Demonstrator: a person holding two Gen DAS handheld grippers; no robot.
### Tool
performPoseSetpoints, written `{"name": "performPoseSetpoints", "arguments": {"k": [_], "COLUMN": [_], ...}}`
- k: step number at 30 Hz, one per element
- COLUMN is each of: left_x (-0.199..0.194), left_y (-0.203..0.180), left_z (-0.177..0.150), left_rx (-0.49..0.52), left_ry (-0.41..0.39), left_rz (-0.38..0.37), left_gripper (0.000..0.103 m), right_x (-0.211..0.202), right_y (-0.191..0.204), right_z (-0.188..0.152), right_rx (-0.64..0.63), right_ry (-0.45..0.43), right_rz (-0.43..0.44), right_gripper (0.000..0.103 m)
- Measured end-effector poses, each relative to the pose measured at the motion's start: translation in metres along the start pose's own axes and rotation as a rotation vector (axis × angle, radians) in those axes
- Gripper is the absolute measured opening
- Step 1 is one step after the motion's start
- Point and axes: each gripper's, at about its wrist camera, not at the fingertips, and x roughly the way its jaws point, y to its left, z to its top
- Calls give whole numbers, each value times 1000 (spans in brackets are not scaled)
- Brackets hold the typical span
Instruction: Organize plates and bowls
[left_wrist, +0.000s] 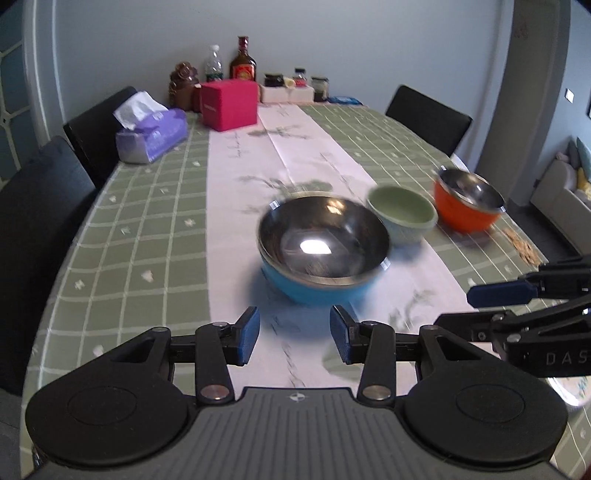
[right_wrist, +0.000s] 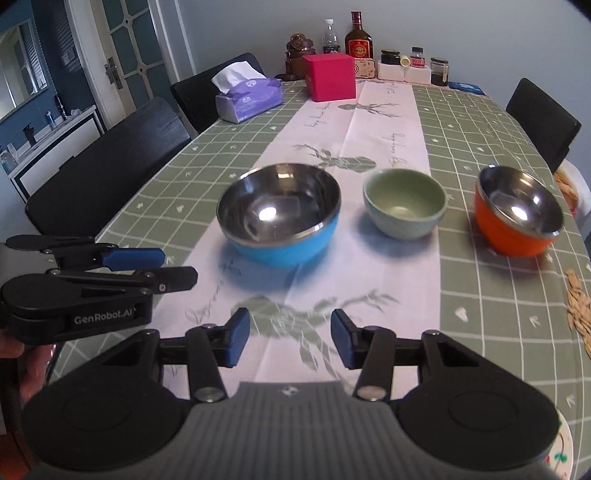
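Three bowls sit unstacked, green bowl (right_wrist: 405, 208) between blue bowl (right_wrist: 279, 214) and orange bowl (right_wrist: 518, 210); both hand-held grippers, left hand-held gripper (left_wrist: 294, 334) and right hand-held gripper (right_wrist: 290, 338), gape empty.

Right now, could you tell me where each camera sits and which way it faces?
Left wrist: on the left gripper, facing the blue bowl; the right gripper enters at right.
Right wrist: on the right gripper, facing down the table; the left gripper shows at left.
Shared: the blue, green bowl and orange bowl.

Both wrist views look low along the table (left_wrist: 155, 229) toward the far wall, sharing three bowls (right_wrist: 280, 214).
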Motion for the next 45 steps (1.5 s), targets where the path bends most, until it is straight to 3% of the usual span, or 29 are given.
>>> {"name": "performPoseSetpoints", "arguments": {"k": [6, 11, 15, 18, 22, 25, 32, 45], "left_x": [25, 56, 76, 84, 89, 89, 81, 10], "left_y": [28, 34, 36, 35, 32, 29, 25, -9], "left_z": [29, 36, 34, 32, 30, 31, 32, 28], "left_rx": [-83, -94, -119, -119, -111, -111, -104, -64], "left_ry": [-39, -1, 38, 59, 75, 80, 98, 117], "left_rz": [-18, -22, -37, -38, -43, -63, -24, 10], "left_gripper": [56, 56, 56, 55, 38, 27, 20, 19], "right_x": [31, 59, 78, 88, 95, 96, 89, 29], "right_y": [-12, -25, -38, -43, -45, -45, -42, -32], "right_z": [37, 53, 58, 60, 60, 60, 59, 32], "right_rx": [75, 107, 163, 190, 208, 211, 214, 225], "right_ry": [9, 24, 39, 47, 54, 55, 51, 66], "right_rz": [-12, -54, -34, -16, -4, 6, 2, 44], "right_gripper": [49, 49, 49, 40, 23, 20, 15, 13]}}
